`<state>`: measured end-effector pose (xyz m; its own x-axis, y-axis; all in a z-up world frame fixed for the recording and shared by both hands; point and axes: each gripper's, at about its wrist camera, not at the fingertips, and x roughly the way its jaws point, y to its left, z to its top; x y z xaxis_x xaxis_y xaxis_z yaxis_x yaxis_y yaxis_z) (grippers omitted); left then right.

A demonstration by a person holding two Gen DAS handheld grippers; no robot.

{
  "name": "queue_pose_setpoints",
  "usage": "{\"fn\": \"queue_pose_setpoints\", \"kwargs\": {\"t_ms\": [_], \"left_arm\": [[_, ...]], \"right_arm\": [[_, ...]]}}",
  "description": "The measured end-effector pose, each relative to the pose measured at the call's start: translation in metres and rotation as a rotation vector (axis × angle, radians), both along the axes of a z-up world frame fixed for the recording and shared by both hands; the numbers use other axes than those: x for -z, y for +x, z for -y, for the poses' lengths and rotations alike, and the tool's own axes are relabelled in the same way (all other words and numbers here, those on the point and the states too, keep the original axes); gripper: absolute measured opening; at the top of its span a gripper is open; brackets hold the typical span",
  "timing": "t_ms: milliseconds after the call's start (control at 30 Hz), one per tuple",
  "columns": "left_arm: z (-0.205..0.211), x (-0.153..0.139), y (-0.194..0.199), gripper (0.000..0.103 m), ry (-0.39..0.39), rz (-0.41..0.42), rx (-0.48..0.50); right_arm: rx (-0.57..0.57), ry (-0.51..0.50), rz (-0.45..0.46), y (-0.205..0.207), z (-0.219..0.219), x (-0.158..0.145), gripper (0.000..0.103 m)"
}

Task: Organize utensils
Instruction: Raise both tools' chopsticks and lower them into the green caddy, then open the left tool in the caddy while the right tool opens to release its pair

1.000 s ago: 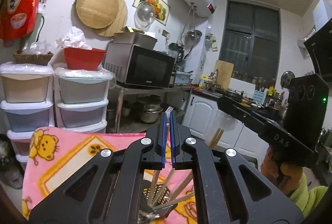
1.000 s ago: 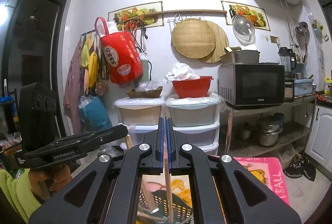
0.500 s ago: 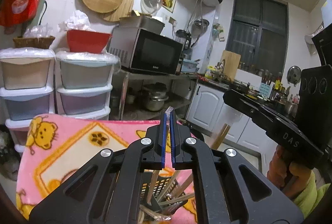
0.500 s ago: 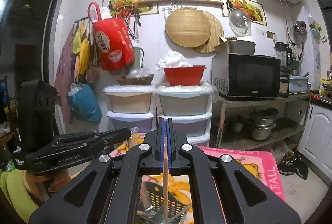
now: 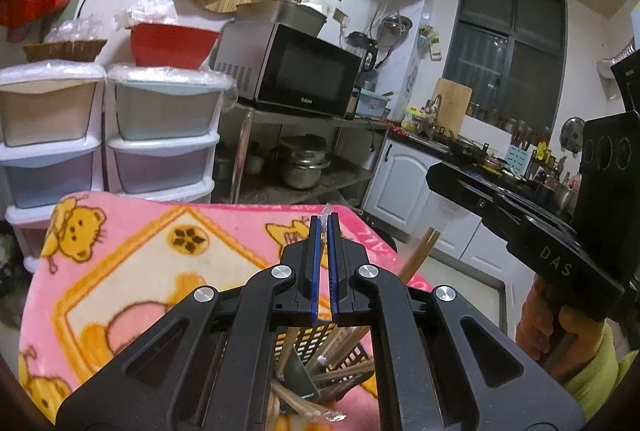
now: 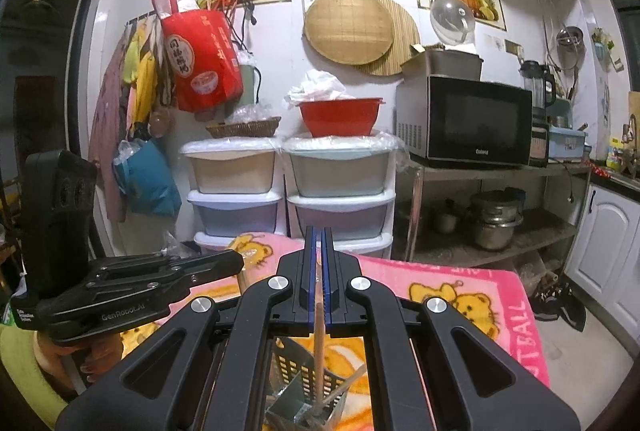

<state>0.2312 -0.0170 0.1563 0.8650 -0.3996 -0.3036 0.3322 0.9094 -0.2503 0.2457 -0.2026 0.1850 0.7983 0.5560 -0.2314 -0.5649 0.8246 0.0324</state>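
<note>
Nearest to the right wrist camera, the right hand-held gripper [image 6: 319, 231] was clenched on a thin wooden chopstick [image 6: 319, 335]. The stick stood almost upright between the blue pads, and its lower end reached down into the dark perforated plastic utensil basket [image 6: 306, 367]. I judge that it was held so steeply so that it could slide into the basket among the other sticks without catching the rim.

In the left wrist view, the left hand-held gripper [image 5: 324, 221] was also clenched. A small piece of clear plastic wrapper [image 5: 325, 209] stuck out between its tips, and I cannot tell whether anything more was pinched there. Below its fingers the same basket [image 5: 320, 337] showed, with several wooden chopsticks [image 5: 340, 355] leaning at different angles inside. Some of them seemed to be wrapped in clear film.

The basket stood on the table, which was covered with a pink fleece blanket with yellow cartoon bears [image 5: 120, 263]. The soft cloth probably kept the basket from slipping.

Both tools hung over the basket from opposite sides, likely so that each could drop its load into it.

Farther away, stacked plastic drawer units [image 6: 288, 191] and a black microwave oven [image 6: 476, 123] stood along the white wall.
</note>
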Motion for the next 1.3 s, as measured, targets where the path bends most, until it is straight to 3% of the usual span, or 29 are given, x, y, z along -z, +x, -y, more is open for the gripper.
{"fn": "queue_pose_setpoints", "kwargs": {"t_ms": [567, 667, 1000, 1300], "left_arm": [[-0.006, 0.022, 0.002, 0.002, -0.017, -0.061, -0.008], [-0.008, 0.024, 0.001, 0.01, -0.022, -0.073, -0.011], [-0.007, 0.027, -0.014, 0.035, -0.01, -0.107, -0.001], [-0.002, 0.027, -0.036, 0.044, 0.006, -0.118, 0.024]], "right_arm": [[0.025, 0.031, -0.095, 0.009, 0.012, 0.024, 0.004], [0.034, 0.039, -0.114, 0.008, 0.017, 0.028, 0.016], [0.051, 0.029, -0.177, -0.003, 0.029, 0.044, 0.03], [0.062, 0.02, -0.198, -0.022, 0.039, 0.053, 0.042]]}}
